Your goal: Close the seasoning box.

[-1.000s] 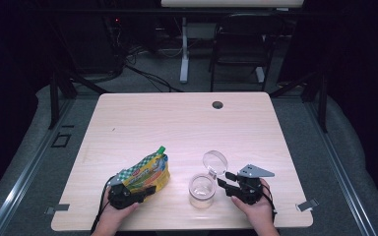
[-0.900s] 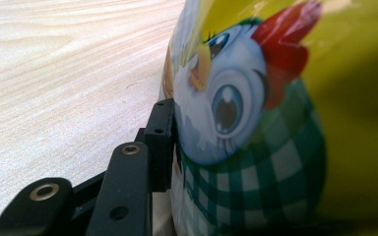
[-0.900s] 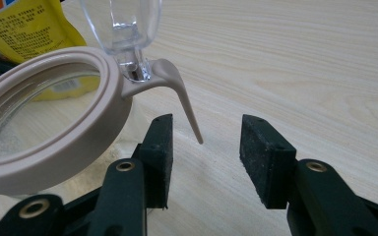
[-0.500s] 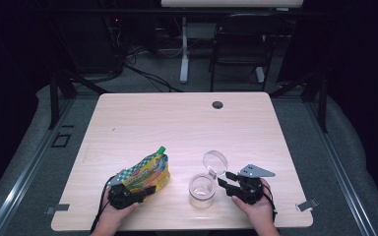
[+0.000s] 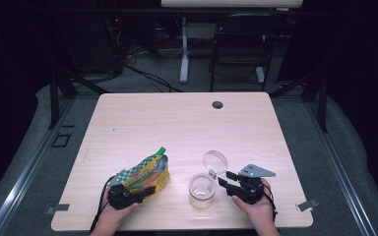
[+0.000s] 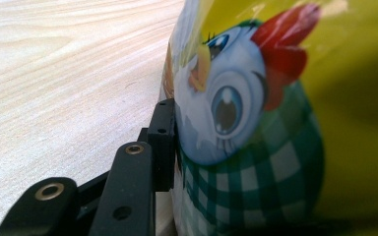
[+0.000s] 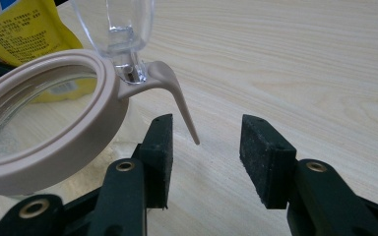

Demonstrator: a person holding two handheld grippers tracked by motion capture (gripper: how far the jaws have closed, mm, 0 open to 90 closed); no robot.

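A clear glass jar stands on the tabletop with its hinged lid flipped up and nothing visible inside. Left of the jar, the left gripper has its fingers clamped on a yellow snack pouch. Just right of the jar, the right gripper has its fingers apart around the lid's beige latch tab, not touching it.

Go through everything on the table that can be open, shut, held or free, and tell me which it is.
Snack pouch: green cap on, tilted, pressed by the left hand-held gripper.
Jar: upright, open.
Jar lid: flipped up on its hinge.
Right hand-held gripper: open around the lid's tab, gripping nothing.
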